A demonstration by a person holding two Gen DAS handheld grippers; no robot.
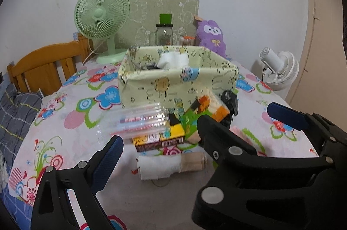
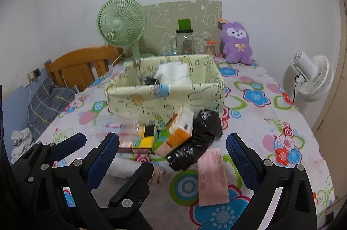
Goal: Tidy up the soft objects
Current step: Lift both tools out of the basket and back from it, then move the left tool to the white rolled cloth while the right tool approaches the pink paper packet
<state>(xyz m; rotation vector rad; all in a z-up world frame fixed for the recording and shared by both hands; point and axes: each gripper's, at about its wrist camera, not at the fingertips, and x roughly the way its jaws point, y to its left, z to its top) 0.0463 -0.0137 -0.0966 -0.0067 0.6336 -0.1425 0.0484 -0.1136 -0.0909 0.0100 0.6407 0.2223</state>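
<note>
Nearest, both tools are spread and hold nothing: the left tool (image 1: 195,136) and the right tool (image 2: 173,149) hover low over the flowered desk (image 1: 71,121). Just ahead of the left tool lies the white rolled cloth (image 1: 159,167), its long axis crosswise to the fingers, so the left looks nearer to it. Beyond it, a tissue pack (image 2: 176,132) and black bag (image 2: 199,138) lean against the fabric basket (image 1: 173,86), probably the destination, with white cloth inside.

Right gripper (image 2: 173,149) open, empty, above flowered counter (image 2: 271,112). Ahead: crumpled black plastic bag (image 2: 199,138), orange-green tissue pack (image 2: 175,132), pink paper packet (image 2: 213,178). Pale-green fabric basket (image 2: 164,97) holds white folded cloth (image 2: 173,73).
</note>
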